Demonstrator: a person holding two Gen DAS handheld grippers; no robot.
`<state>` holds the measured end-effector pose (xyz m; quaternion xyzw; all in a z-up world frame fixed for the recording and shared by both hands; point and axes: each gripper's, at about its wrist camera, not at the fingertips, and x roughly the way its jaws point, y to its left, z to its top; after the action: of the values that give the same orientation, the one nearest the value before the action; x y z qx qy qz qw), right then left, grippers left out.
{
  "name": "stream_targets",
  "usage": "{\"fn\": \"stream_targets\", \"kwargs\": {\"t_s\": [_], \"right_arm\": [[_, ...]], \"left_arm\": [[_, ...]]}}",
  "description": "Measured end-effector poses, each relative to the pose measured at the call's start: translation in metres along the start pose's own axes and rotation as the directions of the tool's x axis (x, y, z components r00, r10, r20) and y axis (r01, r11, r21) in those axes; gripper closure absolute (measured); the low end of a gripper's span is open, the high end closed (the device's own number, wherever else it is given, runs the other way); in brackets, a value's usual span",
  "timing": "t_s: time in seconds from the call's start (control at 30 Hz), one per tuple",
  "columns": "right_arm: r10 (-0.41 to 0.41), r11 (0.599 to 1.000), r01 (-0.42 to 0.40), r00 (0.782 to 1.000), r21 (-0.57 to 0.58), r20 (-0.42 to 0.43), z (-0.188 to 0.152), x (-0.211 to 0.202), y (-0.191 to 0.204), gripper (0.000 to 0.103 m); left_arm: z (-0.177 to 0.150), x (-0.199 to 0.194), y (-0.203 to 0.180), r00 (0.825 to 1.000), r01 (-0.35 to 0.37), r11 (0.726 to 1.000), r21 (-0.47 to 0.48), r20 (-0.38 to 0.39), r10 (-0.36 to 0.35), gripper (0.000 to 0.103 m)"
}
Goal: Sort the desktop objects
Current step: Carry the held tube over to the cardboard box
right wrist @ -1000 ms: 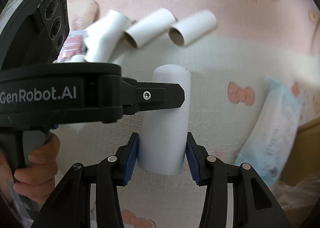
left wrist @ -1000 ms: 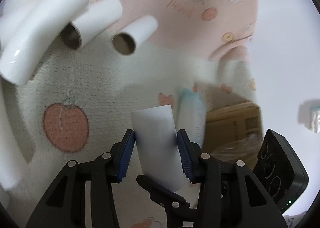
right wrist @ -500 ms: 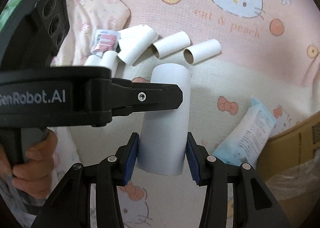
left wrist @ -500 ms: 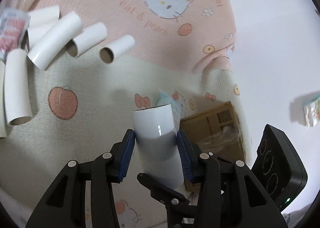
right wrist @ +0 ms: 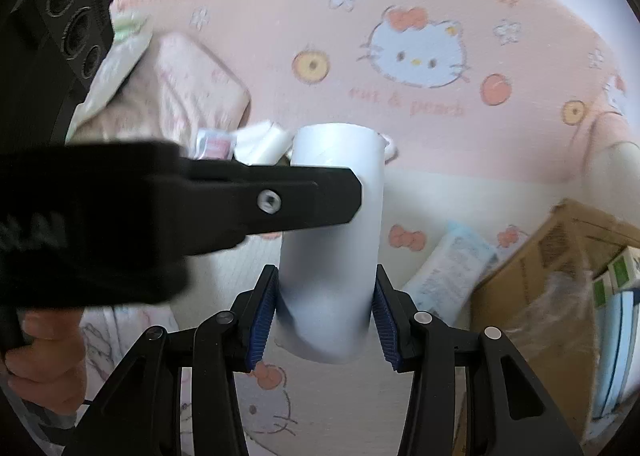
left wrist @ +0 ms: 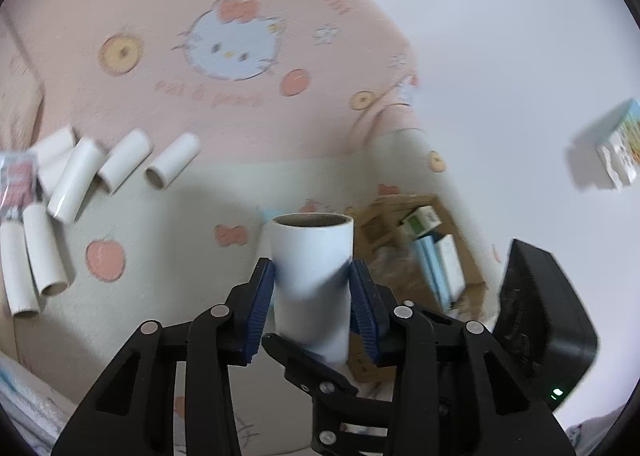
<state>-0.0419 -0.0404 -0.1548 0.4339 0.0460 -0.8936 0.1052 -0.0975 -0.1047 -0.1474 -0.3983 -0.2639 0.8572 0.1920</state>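
Observation:
A white paper tube (left wrist: 312,252) stands upright in the air between my left gripper's (left wrist: 312,268) blue pads, which press on its sides while the jaws are closing. The same tube (right wrist: 332,256) sits lower down between my right gripper's (right wrist: 326,276) pads, held fast. In the right wrist view one black finger (right wrist: 312,195) of the left gripper crosses the tube's upper half. Several more white tubes (left wrist: 120,167) lie in a loose row on the pink and cream cartoon blanket (left wrist: 240,115), far below at the left.
An open cardboard box (left wrist: 472,276) with small cartons inside stands at the blanket's right edge. A pale blue tissue pack (right wrist: 448,272) lies beside the box (right wrist: 540,256). A small red-and-white packet (right wrist: 212,143) rests by the tubes. A hand (right wrist: 44,356) grips the left tool.
Both grippers have risen with the tube between them. The blanket and the loose tubes now look smaller and farther off, and the cardboard box's inside has come into view.

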Motion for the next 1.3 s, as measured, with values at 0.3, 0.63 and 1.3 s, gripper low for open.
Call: {"fn": "stream_targets", "kwargs": {"t_s": [0.3,0.63,1.3], "right_arm": [[0.025,0.986,-0.043,0.994,0.161,0.110,-0.008,-0.044,-0.042,0.060],[0.031,0.964,-0.077,0.983,0.254,0.182,-0.032,-0.058,-0.089,0.061],[-0.180,0.962,0.115,0.950,0.249,0.254,-0.034,-0.076,-0.157,0.064]], "left_arm": [[0.014,0.018,-0.058,0.996,0.063,0.995,0.078,-0.075,-0.057,0.059],[0.017,0.056,-0.088,0.979,0.102,0.991,0.083,-0.183,-0.085,0.052],[0.045,0.134,-0.121,0.934,0.151,0.976,-0.158,-0.300,-0.193,0.047]]}}
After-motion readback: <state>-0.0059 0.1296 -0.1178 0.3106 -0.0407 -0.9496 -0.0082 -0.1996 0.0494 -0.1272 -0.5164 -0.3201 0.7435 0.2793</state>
